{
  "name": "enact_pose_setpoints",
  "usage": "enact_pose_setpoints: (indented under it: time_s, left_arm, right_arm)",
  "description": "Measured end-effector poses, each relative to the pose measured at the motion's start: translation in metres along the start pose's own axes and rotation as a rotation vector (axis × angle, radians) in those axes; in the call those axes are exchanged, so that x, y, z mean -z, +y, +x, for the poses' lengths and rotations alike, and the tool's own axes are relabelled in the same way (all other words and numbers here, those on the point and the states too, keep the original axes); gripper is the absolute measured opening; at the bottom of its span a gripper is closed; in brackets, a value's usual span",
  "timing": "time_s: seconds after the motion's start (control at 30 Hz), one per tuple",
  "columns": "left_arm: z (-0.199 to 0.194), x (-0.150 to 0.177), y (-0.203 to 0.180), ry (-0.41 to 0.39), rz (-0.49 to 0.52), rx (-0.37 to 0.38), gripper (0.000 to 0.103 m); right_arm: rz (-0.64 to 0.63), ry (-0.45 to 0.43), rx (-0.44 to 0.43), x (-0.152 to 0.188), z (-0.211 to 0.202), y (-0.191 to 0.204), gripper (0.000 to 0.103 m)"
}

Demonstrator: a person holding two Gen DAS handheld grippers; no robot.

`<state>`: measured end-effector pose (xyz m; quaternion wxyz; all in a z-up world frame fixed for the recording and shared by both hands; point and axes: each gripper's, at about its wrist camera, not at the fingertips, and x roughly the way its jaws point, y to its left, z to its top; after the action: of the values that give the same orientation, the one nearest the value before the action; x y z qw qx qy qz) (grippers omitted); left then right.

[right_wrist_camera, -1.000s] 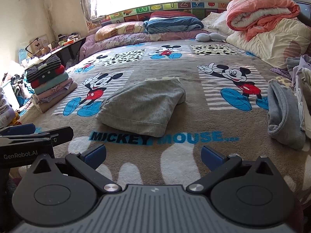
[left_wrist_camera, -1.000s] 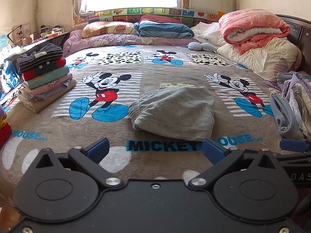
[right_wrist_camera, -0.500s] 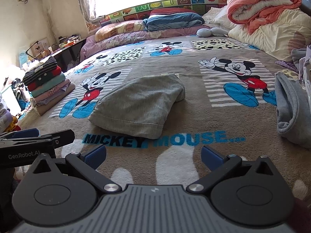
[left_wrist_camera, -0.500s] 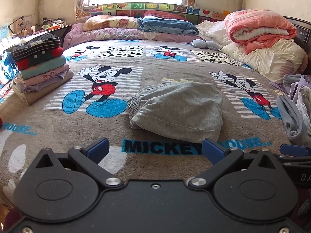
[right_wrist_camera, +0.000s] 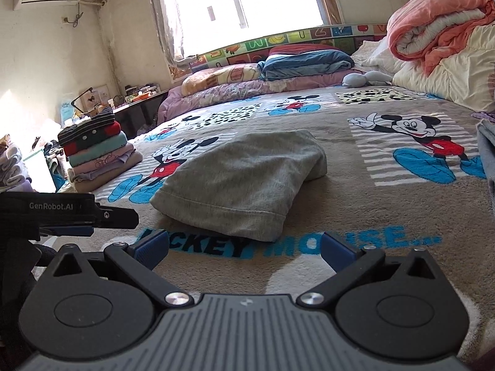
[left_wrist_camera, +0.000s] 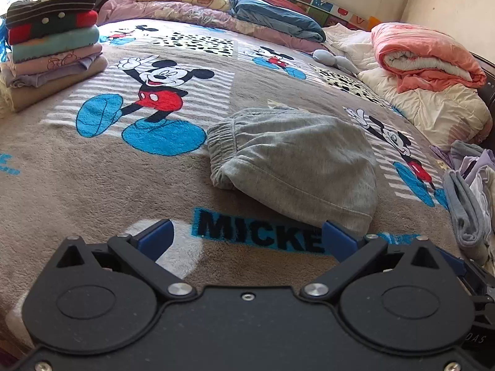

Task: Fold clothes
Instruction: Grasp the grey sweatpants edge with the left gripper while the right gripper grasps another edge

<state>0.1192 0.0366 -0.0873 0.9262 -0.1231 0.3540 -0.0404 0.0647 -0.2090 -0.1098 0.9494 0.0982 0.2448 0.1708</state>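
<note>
Both grippers (empty) neared grey garment (left_wrist_camera: pixel 297 160).

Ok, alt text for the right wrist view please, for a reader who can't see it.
A folded grey garment lies on a cartoon-mouse blanket just beyond the right gripper, jaws open and empty. A stack of folded clothes sits far left; the left gripper shows at the left edge.

One folded grey garment (left_wrist_camera: pixel 297 160), one stack of folded clothes (left_wrist_camera: pixel 51 46), one rolled pink quilt (left_wrist_camera: pixel 427 58), two tools: left tool (left_wrist_camera: pixel 247 239), right tool (right_wrist_camera: pixel 244 247)
</note>
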Motion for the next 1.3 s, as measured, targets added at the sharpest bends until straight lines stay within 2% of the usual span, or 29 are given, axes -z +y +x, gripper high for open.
enact_pose_setpoints:
  time_s: [0.17, 0.23, 0.37, 0.4, 0.57, 0.6, 0.63, 0.67, 0.73, 0.8, 0.87, 0.97, 1.1, 1.17, 1.23, 1.3]
  left_arm:
    - [0.027, -0.015, 0.020, 0.021, -0.093, 0.098, 0.099]
    - [0.038, -0.017, 0.029, 0.017, -0.158, 0.149, 0.089]
    - [0.052, -0.014, 0.040, 0.012, -0.302, 0.230, 0.083]
    - [0.056, -0.014, 0.042, 0.016, -0.335, 0.249, 0.077]
    - [0.071, -0.014, 0.050, 0.026, -0.487, 0.326, 0.064]
    - [0.073, -0.014, 0.051, 0.021, -0.506, 0.327, 0.055]
    - [0.074, -0.015, 0.052, 0.016, -0.523, 0.326, 0.038]
    - [0.073, -0.016, 0.051, 0.006, -0.515, 0.316, 0.034]
    - [0.069, -0.018, 0.048, -0.028, -0.482, 0.293, 0.013]
    - [0.060, -0.023, 0.038, -0.077, -0.403, 0.266, 0.008]
    - [0.048, -0.028, 0.024, -0.151, -0.269, 0.238, 0.006]
    - [0.030, -0.029, 0.006, -0.229, -0.126, 0.253, 0.004]
    - [0.006, -0.028, -0.013, -0.307, 0.025, 0.364, 0.003]
    - [-0.002, -0.024, -0.021, -0.314, 0.079, 0.422, 0.002]
    - [-0.009, -0.020, -0.028, -0.320, 0.132, 0.479, 0.002]
    - [-0.015, -0.013, -0.034, -0.307, 0.164, 0.524, 0.002]
  right_arm:
    - [-0.033, -0.014, -0.010, 0.003, 0.012, -0.003, 0.103]
    - [-0.055, -0.020, -0.013, 0.007, 0.016, -0.003, 0.103]
    - [-0.093, 0.001, -0.037, 0.015, 0.024, -0.002, 0.103]
    - [-0.094, 0.012, -0.043, 0.018, 0.026, -0.002, 0.103]
    - [-0.101, 0.042, -0.063, 0.027, 0.033, 0.000, 0.103]
    - [-0.101, 0.047, -0.068, 0.028, 0.034, 0.000, 0.103]
    - [-0.090, 0.053, -0.074, 0.029, 0.035, 0.000, 0.103]
    - [-0.074, 0.059, -0.082, 0.031, 0.036, -0.002, 0.103]
    - [-0.026, 0.066, -0.104, 0.032, 0.037, -0.009, 0.103]
    - [0.026, 0.058, -0.130, 0.032, 0.036, -0.017, 0.103]
    - [0.064, 0.055, -0.138, 0.031, 0.036, -0.023, 0.103]
    - [0.123, 0.049, -0.161, 0.030, 0.036, -0.032, 0.103]
    - [0.178, 0.018, -0.191, 0.028, 0.032, -0.040, 0.102]
    - [0.203, -0.006, -0.213, 0.025, 0.028, -0.043, 0.102]
    - [0.283, -0.035, -0.245, 0.022, 0.024, -0.053, 0.102]
    - [0.314, -0.060, -0.236, 0.020, 0.019, -0.060, 0.102]
